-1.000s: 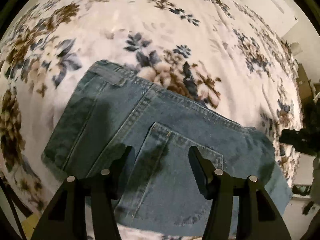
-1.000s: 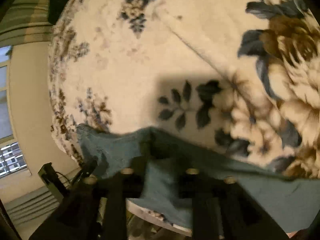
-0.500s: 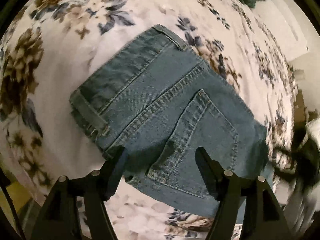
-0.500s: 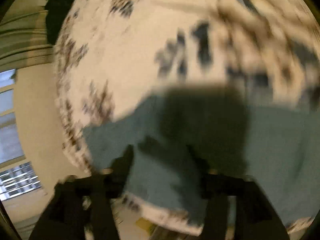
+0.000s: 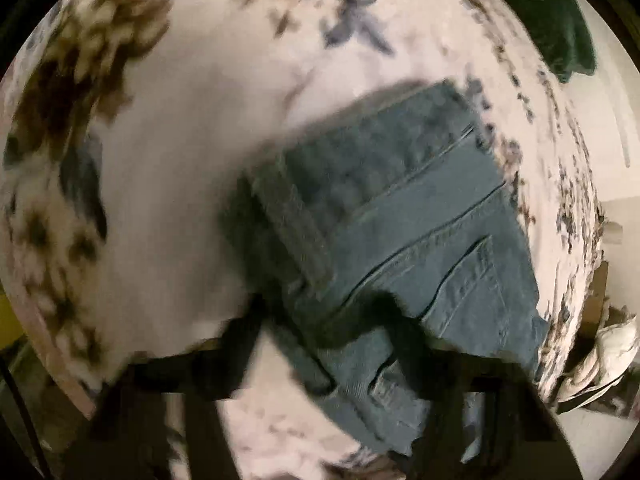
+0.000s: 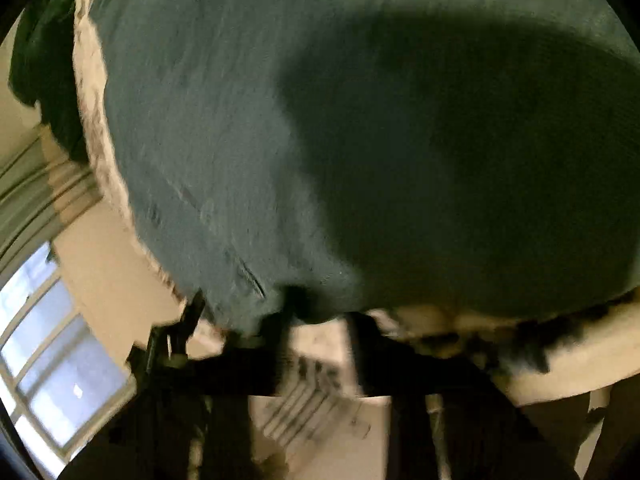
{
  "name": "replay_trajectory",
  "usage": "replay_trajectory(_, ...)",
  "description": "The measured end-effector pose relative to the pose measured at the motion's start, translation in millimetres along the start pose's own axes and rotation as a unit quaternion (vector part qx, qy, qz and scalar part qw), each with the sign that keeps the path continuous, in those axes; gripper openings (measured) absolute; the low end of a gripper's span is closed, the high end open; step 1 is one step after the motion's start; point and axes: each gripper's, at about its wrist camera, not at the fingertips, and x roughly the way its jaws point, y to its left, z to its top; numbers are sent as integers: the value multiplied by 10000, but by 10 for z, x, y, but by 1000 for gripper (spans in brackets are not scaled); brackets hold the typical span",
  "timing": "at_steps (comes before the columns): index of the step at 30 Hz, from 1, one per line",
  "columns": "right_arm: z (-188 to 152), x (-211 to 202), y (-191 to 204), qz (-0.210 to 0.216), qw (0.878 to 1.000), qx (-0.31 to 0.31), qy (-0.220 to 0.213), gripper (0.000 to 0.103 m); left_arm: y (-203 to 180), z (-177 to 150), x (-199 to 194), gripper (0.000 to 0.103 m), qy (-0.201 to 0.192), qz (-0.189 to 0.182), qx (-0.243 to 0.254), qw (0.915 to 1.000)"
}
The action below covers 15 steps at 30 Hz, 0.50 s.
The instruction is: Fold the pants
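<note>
We see the folded jeans [image 5: 400,216] lying on the floral blanket [image 5: 172,152]. Our left gripper [image 5: 320,324], jaws just closing, straddles their near waistband corner; grip unclear. Our right gripper [image 6: 316,312] looks pinched on the jeans' near edge.

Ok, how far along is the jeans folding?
Partly done: the jeans lie on the blanket as a short, layered bundle, waistband and back pocket up. In hand: the left tool has just been closing with the near corner between its fingers; the right tool is shut, seemingly on the denim edge. Left: likely one more fold and a tidy-up, though blur hides details.
</note>
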Motion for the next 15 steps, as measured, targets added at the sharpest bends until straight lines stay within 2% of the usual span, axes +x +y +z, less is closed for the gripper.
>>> replay_trajectory(2,-30,-37,79,-64,9998,-84,-165,5,-79,-21,-58,29,-159,56,275,9995)
replay_trajectory(6,-207,-144,261,-278,9974,-565,-341,3,-102,-129,-246,19,-436,68,635,9970)
replay_trajectory(9,-364,-146,307,-381,9958,-792,-248,3,-60,-145,-364,18,-472,-53,565,9973)
replay_trajectory(12,-331,-163,264,-539,9941,-919,-206,3,9,-132,-248,19,-336,22,515,9981)
replay_trajectory(13,-294,-109,219,-585,9940,-911,-165,3,62,-119,-119,20,-221,48,416,9989)
replay_trajectory(15,-139,82,113,-740,9944,-739,123,5,135,-79,40,32,27,94,250,9996)
